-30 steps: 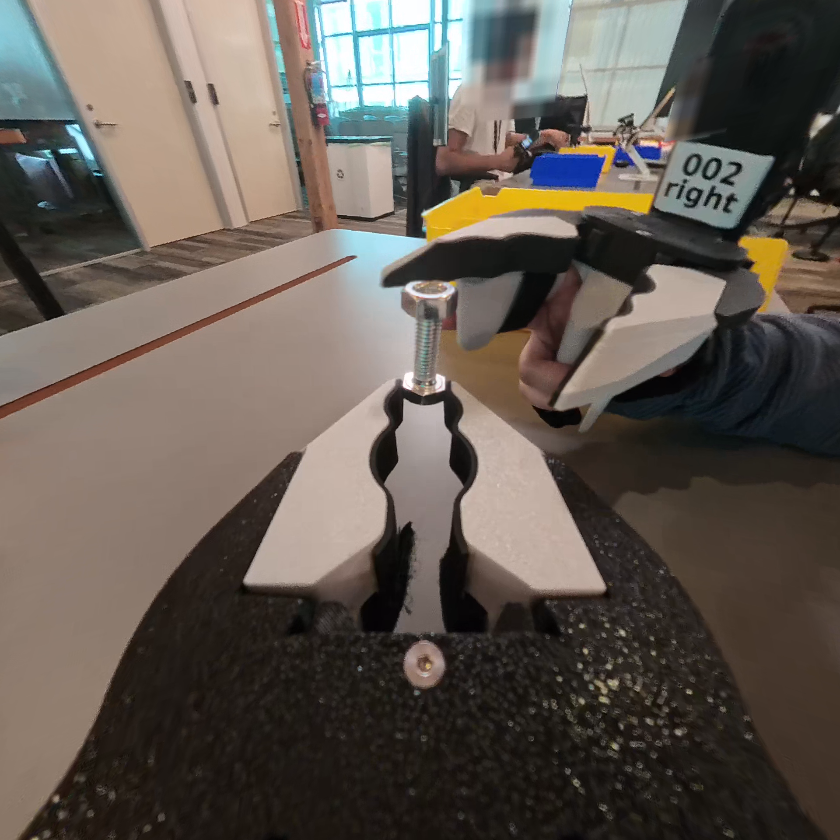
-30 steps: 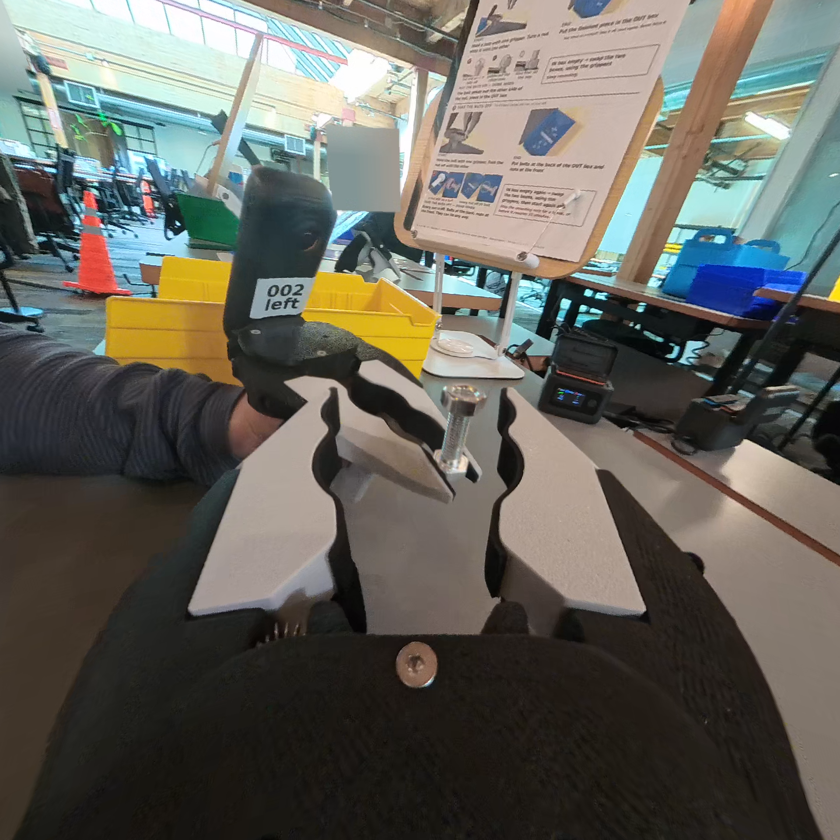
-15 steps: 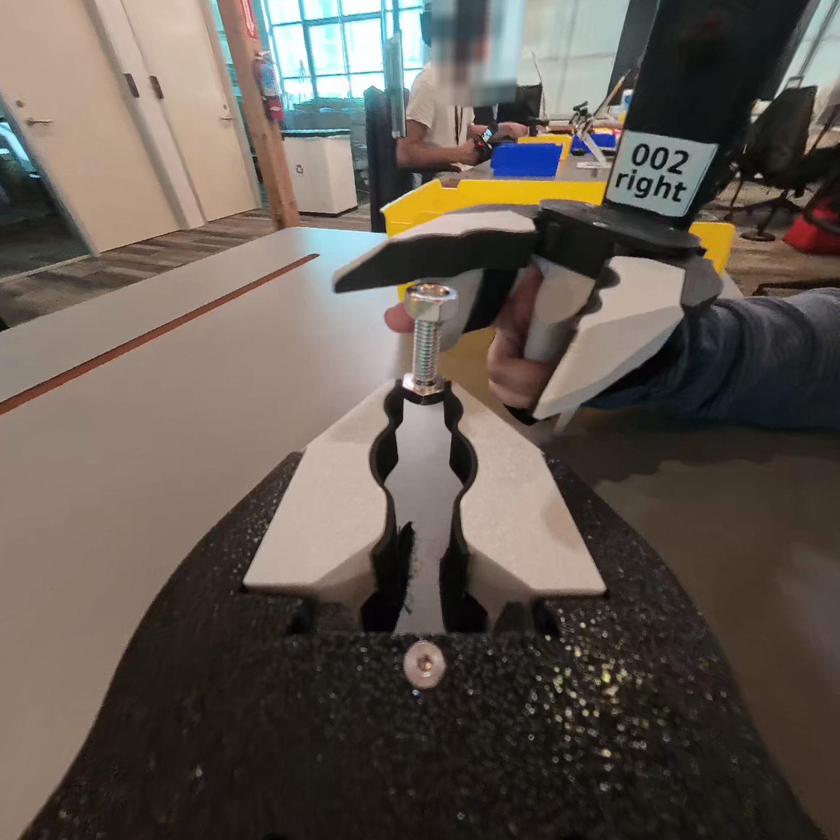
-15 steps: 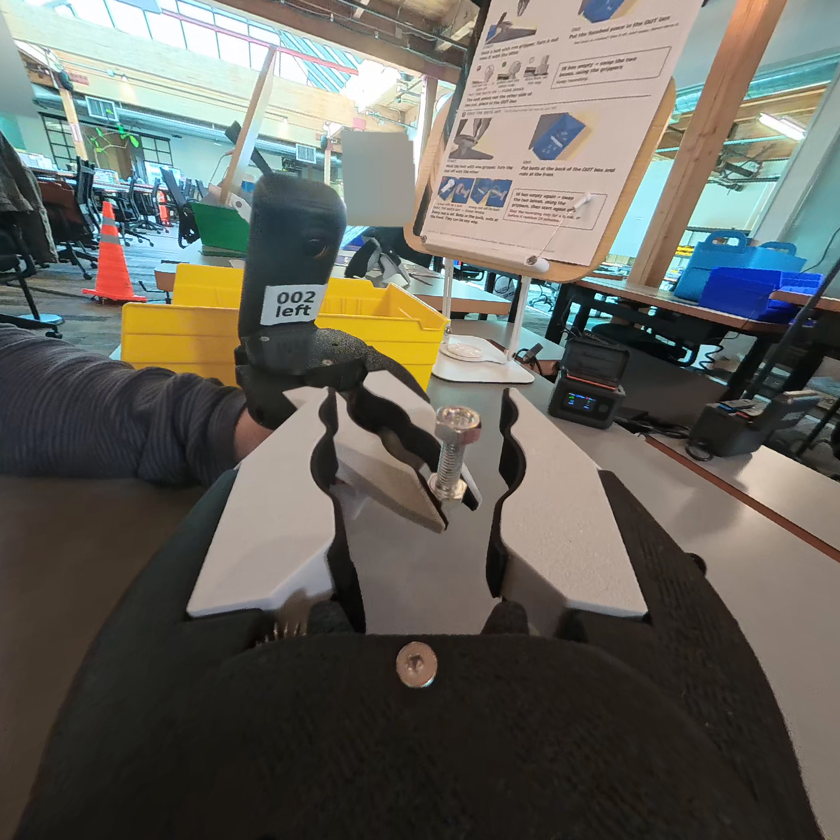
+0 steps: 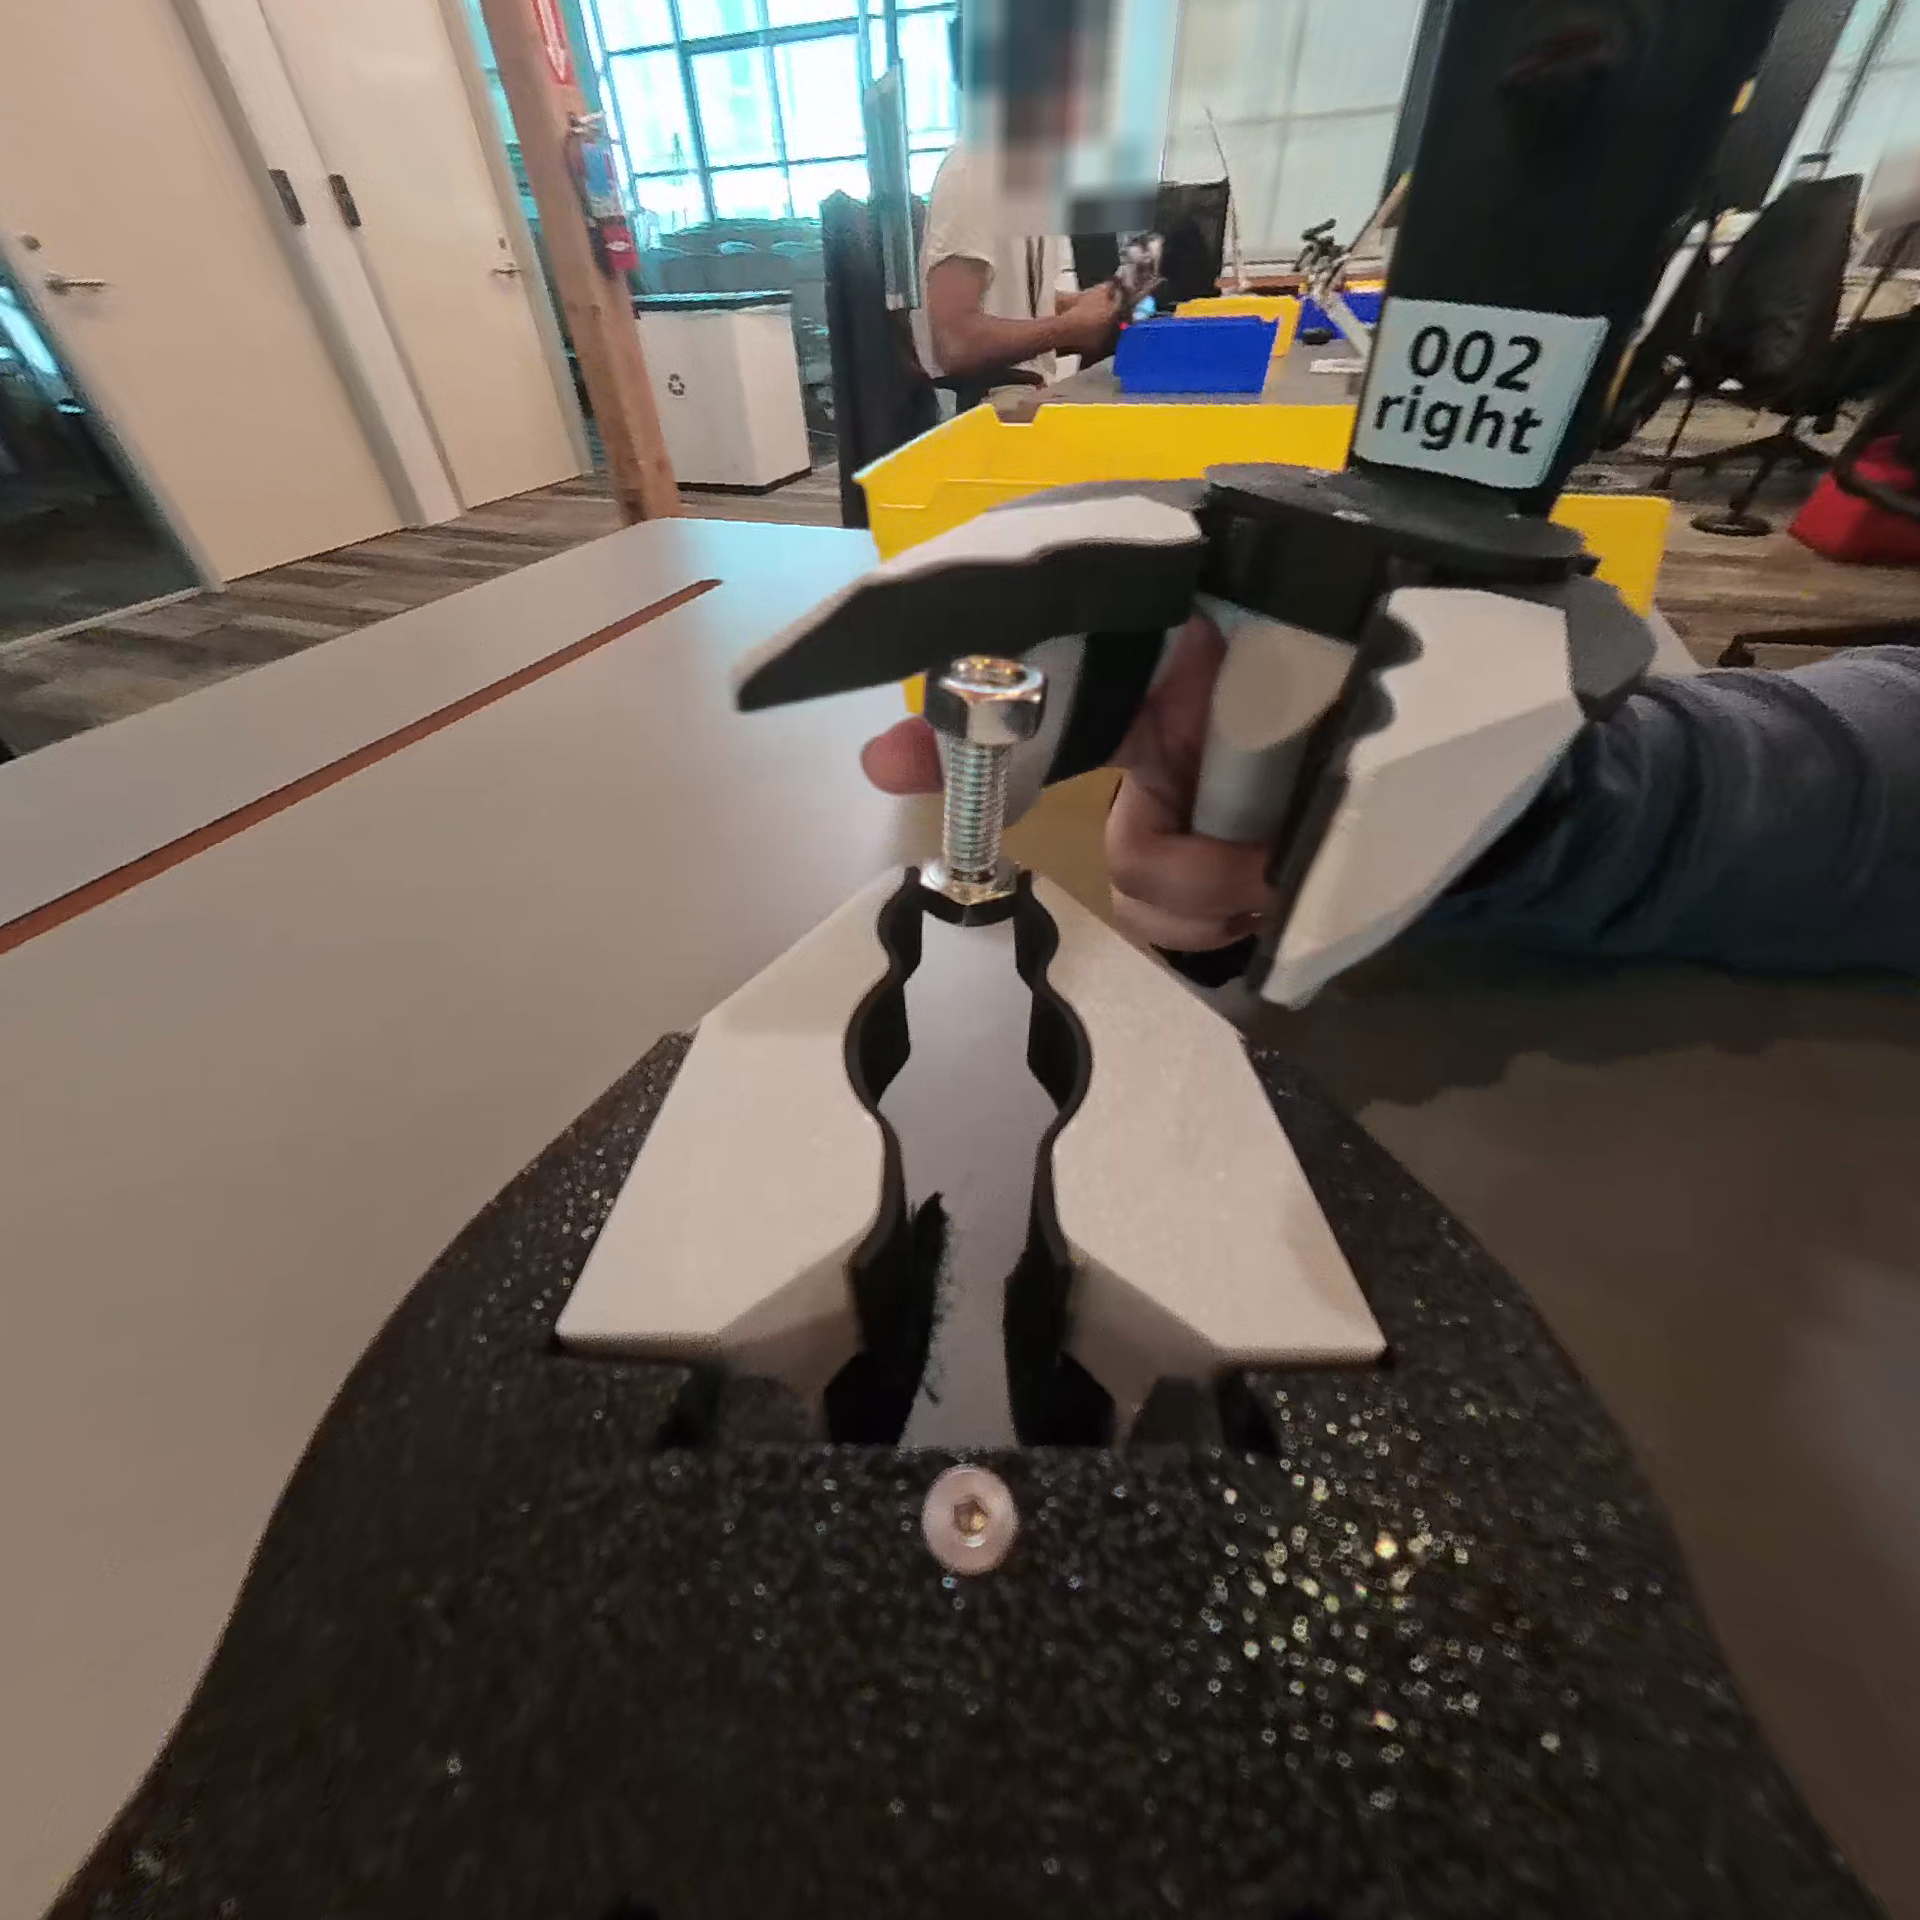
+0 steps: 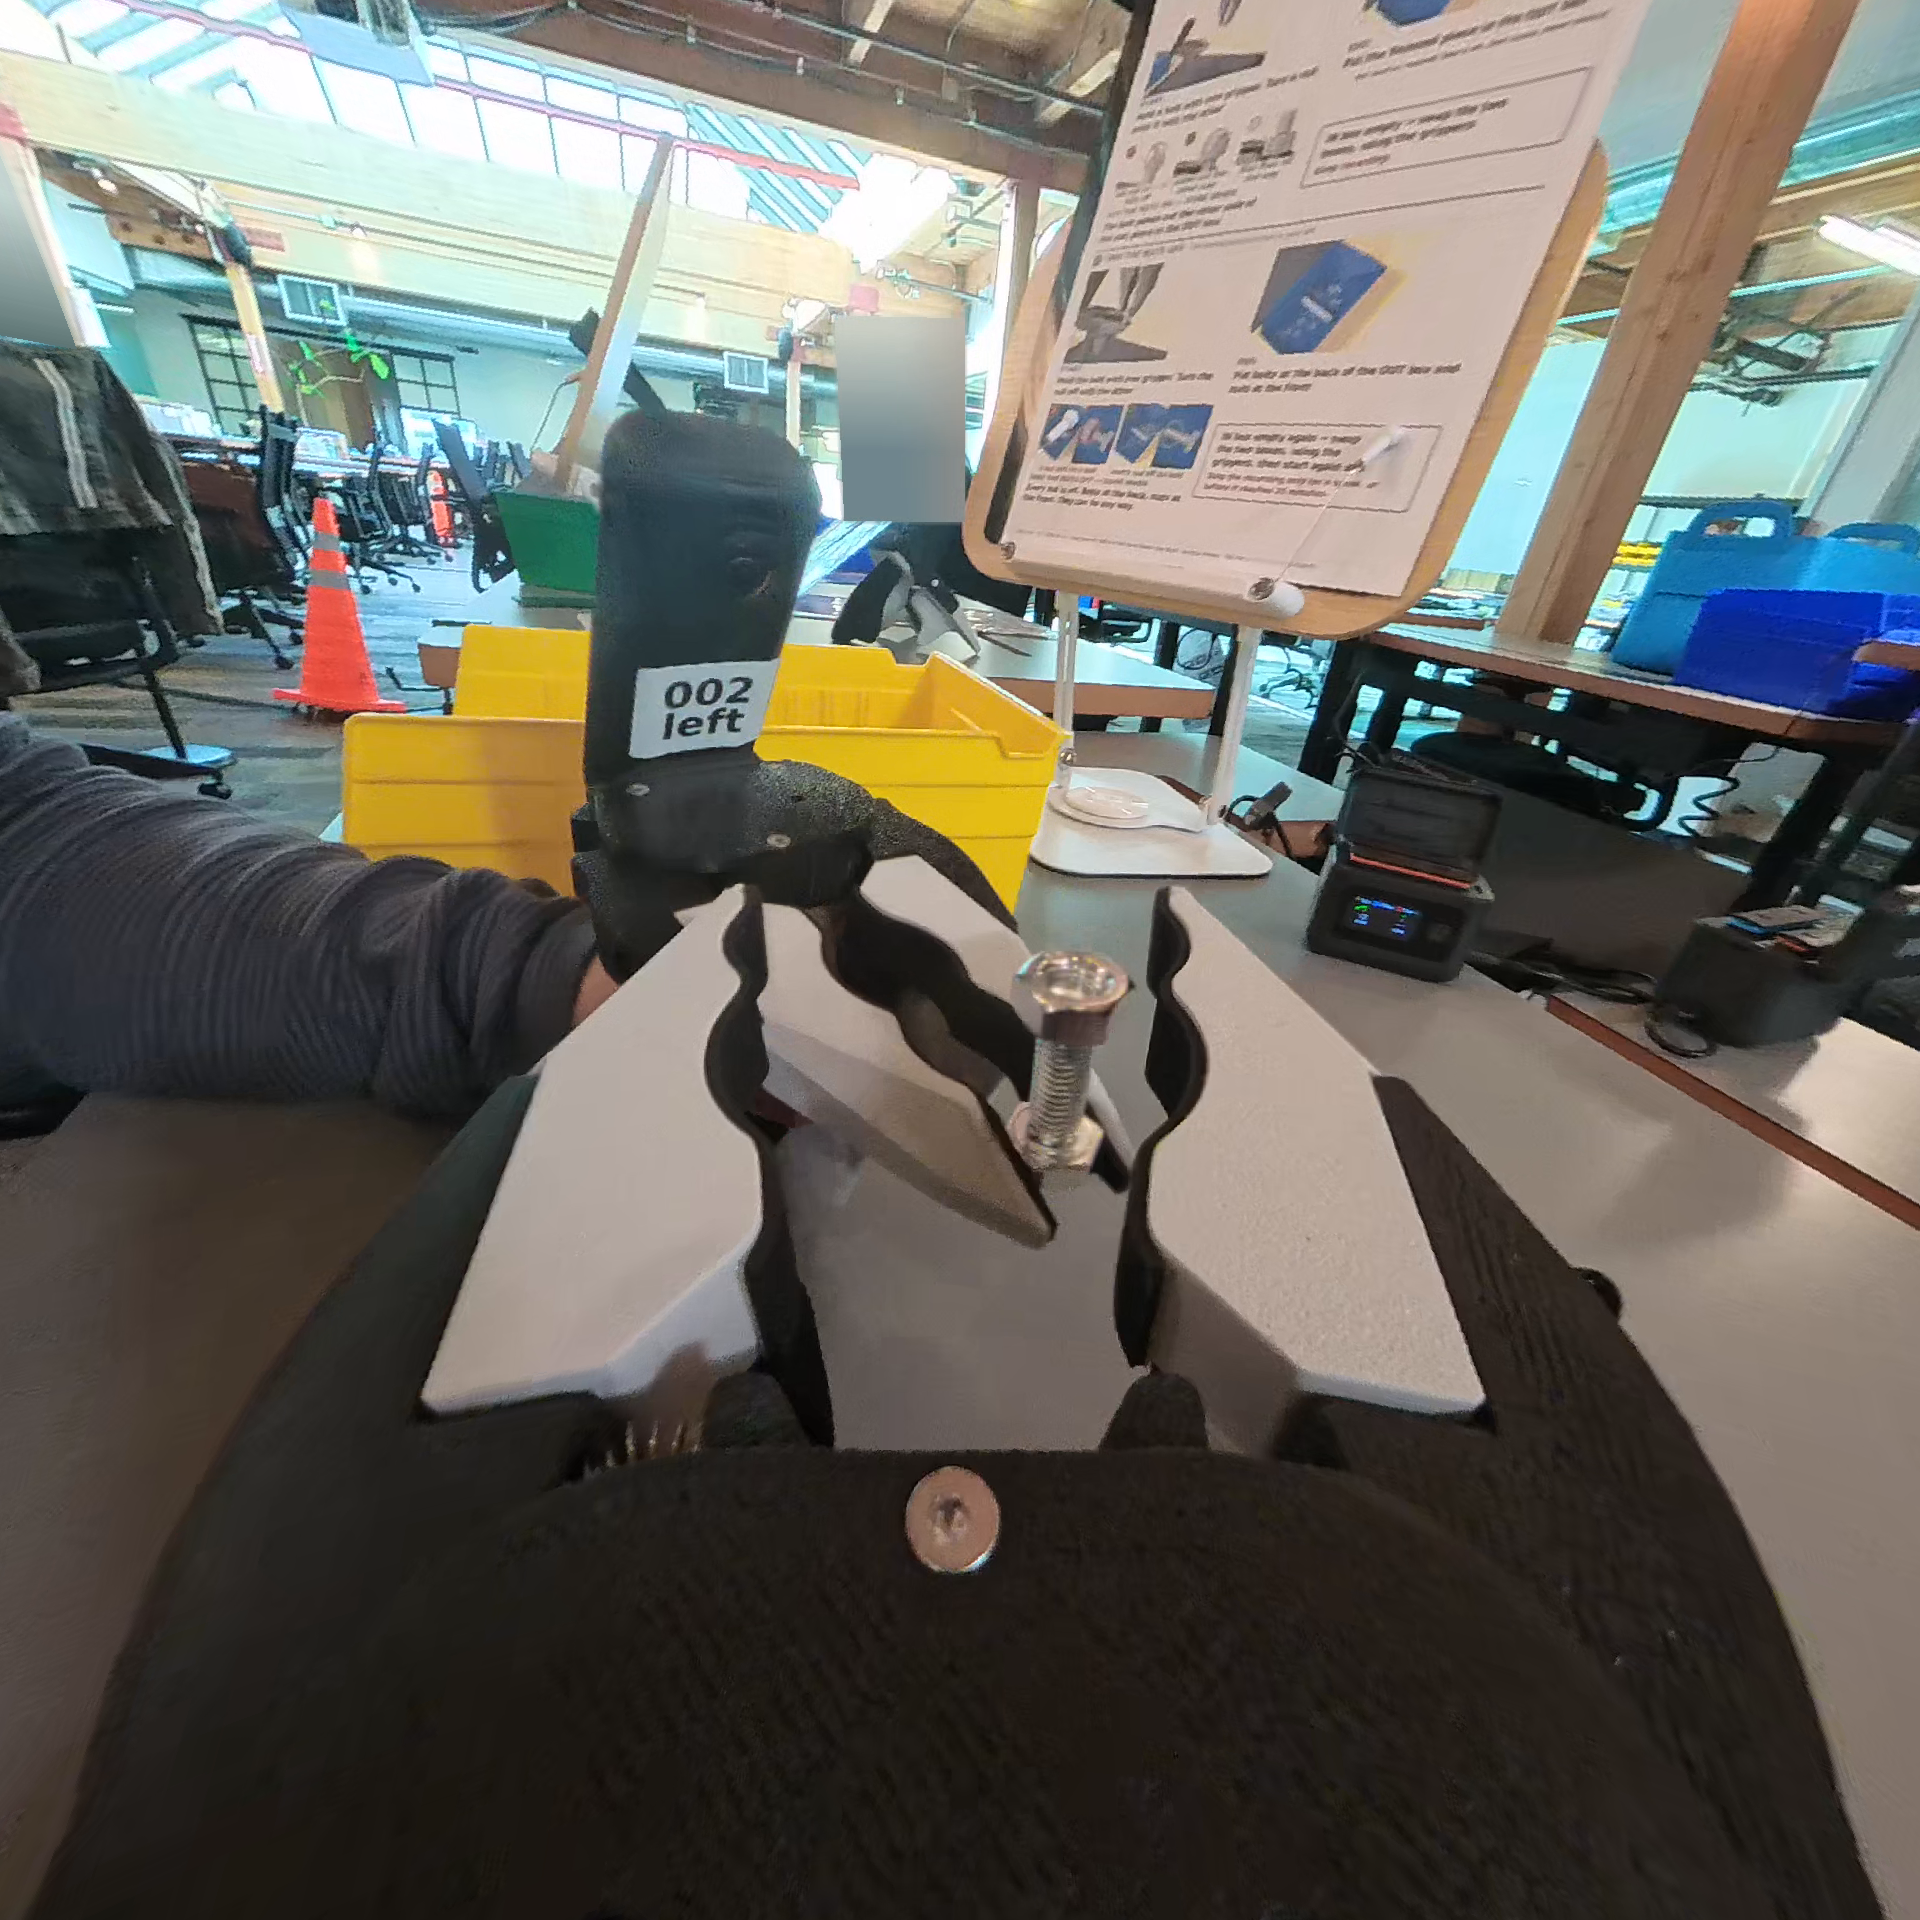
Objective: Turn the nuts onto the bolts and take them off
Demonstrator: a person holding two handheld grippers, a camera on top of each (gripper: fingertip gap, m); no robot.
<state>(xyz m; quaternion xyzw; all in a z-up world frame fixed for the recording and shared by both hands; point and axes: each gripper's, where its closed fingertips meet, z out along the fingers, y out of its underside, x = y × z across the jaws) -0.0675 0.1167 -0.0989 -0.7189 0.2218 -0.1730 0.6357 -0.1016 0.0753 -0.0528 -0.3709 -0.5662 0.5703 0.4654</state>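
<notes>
Steel bolt (image 5: pixel 975 781) stands upright above the table, its nut (image 5: pixel 971 886) pinched in your left gripper (image 5: pixel 971 902), so closing your spread right gripper (image 6: pixel 958 1023) off-centre risks tilting it loose.

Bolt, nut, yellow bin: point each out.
bolt (image 5: pixel 972 795), left wrist view, threaded shaft.
nut (image 5: pixel 970 885), left wrist view, top face between the left jaws.
yellow bin (image 6: pixel 904 769), right wrist view, front wall.

Two wrist views, facing each other, close (sharing the bolt (image 5: pixel 975 790))
</notes>
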